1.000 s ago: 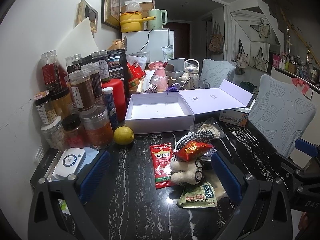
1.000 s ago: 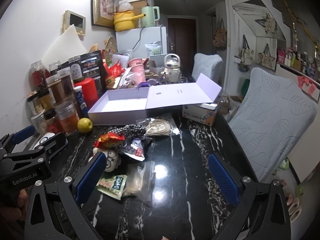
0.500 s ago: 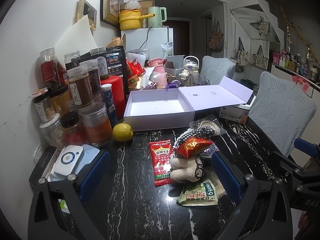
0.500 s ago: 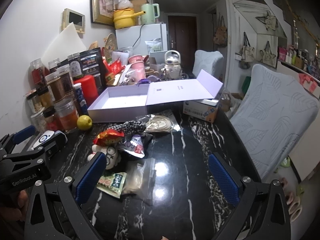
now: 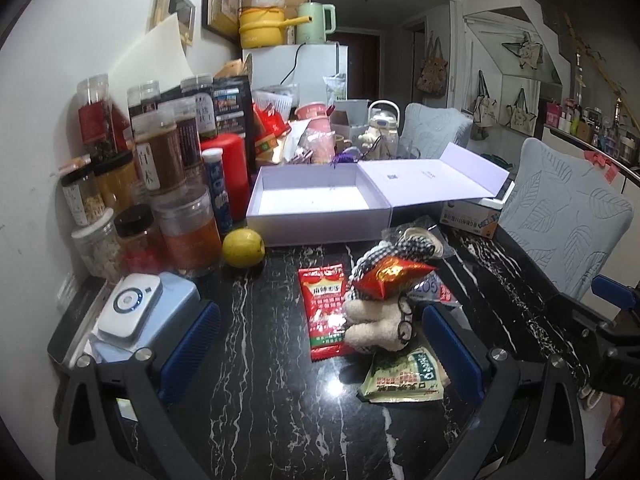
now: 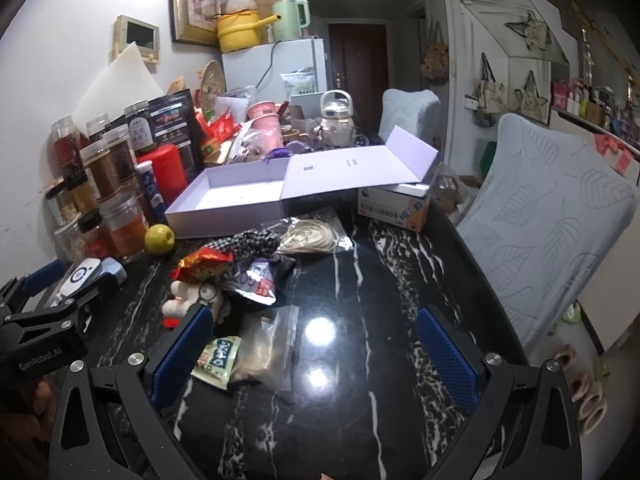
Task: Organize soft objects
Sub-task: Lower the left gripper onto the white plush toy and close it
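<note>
A heap of soft things lies on the black marble table (image 5: 260, 380): a cream plush toy with glasses (image 5: 380, 322) (image 6: 196, 298), a crumpled red-gold wrapper (image 5: 390, 278) (image 6: 204, 266) on top, a checkered cloth (image 5: 394, 250) (image 6: 248, 242), a flat red sachet (image 5: 324, 314), a green-white packet (image 5: 404, 376) (image 6: 218, 360) and a clear zip bag (image 6: 268, 346). Behind them an empty lilac box (image 5: 312, 200) (image 6: 232, 196) has its lid folded out. My left gripper (image 5: 320, 350) is open just short of the heap. My right gripper (image 6: 316, 354) is open over the table, its left finger beside the packet.
Jars and bottles (image 5: 160, 184) crowd the left wall, with a yellow lemon (image 5: 243, 247) (image 6: 159, 239) and a white-blue device (image 5: 130, 306) in front. A bagged rope coil (image 6: 310, 236) and a small carton (image 6: 394, 206) lie right of the box. Covered chairs (image 6: 552, 232) flank the table's right edge.
Both views have shifted slightly; the heap sits a little nearer the grippers. Both grippers stay open and nothing on the table has moved.
</note>
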Demonstrator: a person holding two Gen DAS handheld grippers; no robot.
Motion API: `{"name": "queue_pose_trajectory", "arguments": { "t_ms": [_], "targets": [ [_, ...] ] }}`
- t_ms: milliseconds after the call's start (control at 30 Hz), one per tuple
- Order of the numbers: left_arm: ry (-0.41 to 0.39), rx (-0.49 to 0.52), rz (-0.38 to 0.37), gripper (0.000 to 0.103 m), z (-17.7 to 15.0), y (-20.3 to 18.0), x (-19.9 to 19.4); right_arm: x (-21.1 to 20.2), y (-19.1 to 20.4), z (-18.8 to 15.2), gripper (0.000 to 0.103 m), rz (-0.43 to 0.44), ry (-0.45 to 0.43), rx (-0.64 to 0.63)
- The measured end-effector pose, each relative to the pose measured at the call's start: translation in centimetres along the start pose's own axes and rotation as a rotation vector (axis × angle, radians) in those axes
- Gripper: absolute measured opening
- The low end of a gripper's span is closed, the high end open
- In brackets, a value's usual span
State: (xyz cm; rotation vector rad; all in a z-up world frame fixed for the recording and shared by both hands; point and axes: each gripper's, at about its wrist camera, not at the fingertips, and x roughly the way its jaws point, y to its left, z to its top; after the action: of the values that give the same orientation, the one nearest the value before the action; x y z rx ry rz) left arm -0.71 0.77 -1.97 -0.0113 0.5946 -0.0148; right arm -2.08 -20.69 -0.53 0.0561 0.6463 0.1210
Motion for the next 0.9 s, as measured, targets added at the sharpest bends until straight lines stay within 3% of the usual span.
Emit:
{"name": "queue_pose_trajectory", "arguments": {
  "t_ms": [533, 900],
  "targets": [
    [0.079, 0.015, -0.065, 0.103, -1.4, -0.6, 2.7, 3.1, -0.1, -0.1, 0.103, -0.001, 0.059, -0.032],
    [0.171, 0.020, -0.111, 0.103, -1.9, -1.7, 8.0, 7.0, -1.7, -0.2, 0.103, 0.024, 0.117, -0.004]
  ]
}}
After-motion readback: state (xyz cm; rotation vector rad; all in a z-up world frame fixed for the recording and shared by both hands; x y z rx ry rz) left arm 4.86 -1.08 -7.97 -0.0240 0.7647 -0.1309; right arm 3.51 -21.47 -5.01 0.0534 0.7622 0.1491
